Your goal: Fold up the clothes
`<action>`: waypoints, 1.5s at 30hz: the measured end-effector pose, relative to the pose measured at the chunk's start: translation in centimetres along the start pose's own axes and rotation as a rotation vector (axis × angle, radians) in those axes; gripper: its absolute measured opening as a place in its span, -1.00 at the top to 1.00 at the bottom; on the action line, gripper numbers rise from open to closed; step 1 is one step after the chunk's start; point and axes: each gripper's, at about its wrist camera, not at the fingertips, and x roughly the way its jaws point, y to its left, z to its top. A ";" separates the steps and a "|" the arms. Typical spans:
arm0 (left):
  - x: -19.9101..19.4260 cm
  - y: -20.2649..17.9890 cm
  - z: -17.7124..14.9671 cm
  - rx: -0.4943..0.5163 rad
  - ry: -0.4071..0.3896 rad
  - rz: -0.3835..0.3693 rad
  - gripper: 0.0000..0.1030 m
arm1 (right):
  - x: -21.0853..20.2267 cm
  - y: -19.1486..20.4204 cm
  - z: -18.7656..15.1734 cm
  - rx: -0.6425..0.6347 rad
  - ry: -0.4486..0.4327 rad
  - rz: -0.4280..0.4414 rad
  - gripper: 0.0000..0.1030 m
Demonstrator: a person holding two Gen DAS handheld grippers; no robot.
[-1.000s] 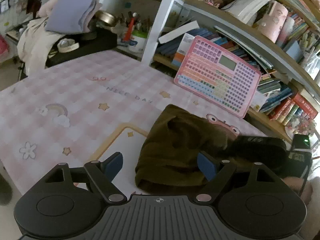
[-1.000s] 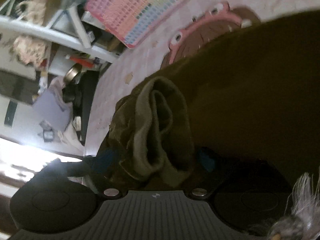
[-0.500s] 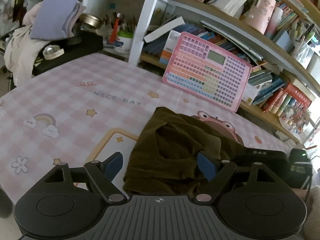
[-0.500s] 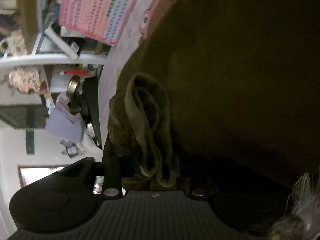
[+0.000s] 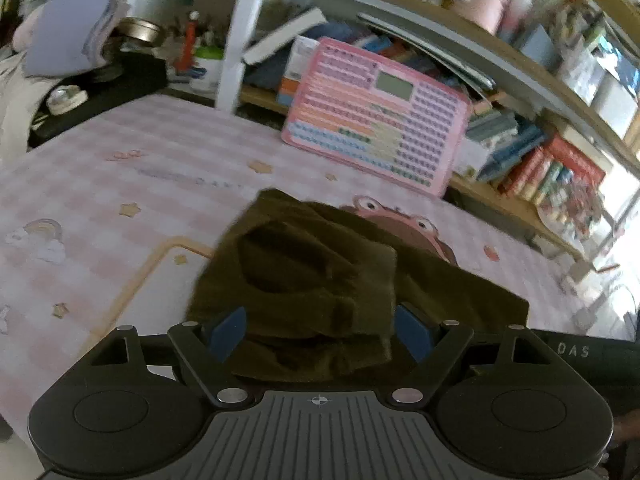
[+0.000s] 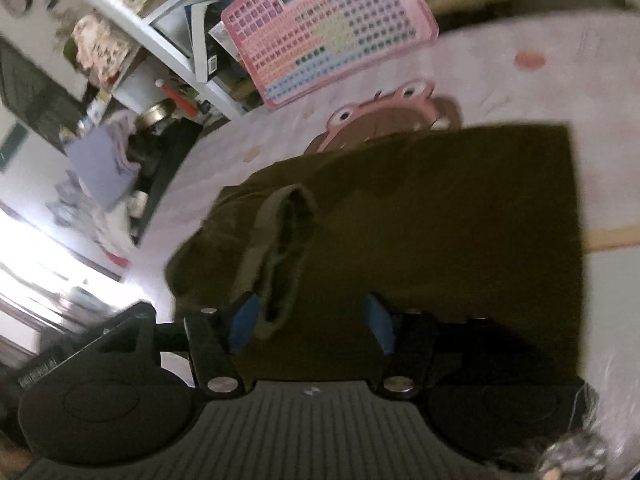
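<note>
A dark olive-brown garment (image 5: 320,280) lies bunched on the pink checked table cover (image 5: 120,184). My left gripper (image 5: 320,330) is open, its blue pads on either side of the garment's near edge, not closed on it. In the right wrist view the same garment (image 6: 440,220) spreads flat to the right with a thick rolled fold (image 6: 276,248) at its left. My right gripper (image 6: 312,320) is open over that fold, the left pad touching the fold's end.
A pink toy keyboard tablet (image 5: 376,120) leans against a bookshelf (image 5: 520,92) behind the table. A black stand with folded lilac cloth (image 5: 76,36) and cups is at the far left. My right gripper's body (image 5: 576,352) lies at the right.
My right gripper opened and let go of the rolled fold, and its view swung level over the table. My left gripper moved forward until its pads straddle the garment's edge.
</note>
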 end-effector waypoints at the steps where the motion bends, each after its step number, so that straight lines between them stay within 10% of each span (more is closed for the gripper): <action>1: 0.2 -0.5 -0.3 0.012 0.009 0.006 -0.63 | -0.4 0.0 -0.3 -0.036 -0.013 -0.036 -0.13; 8: 0.4 -3.2 -1.9 0.100 0.041 0.014 -0.63 | -2.7 0.6 -2.9 -0.296 -0.092 -0.237 -0.18; 45: -0.5 0.1 -4.4 0.093 0.103 -0.024 -0.64 | -5.6 2.7 -9.0 -0.182 -0.087 -0.412 -0.50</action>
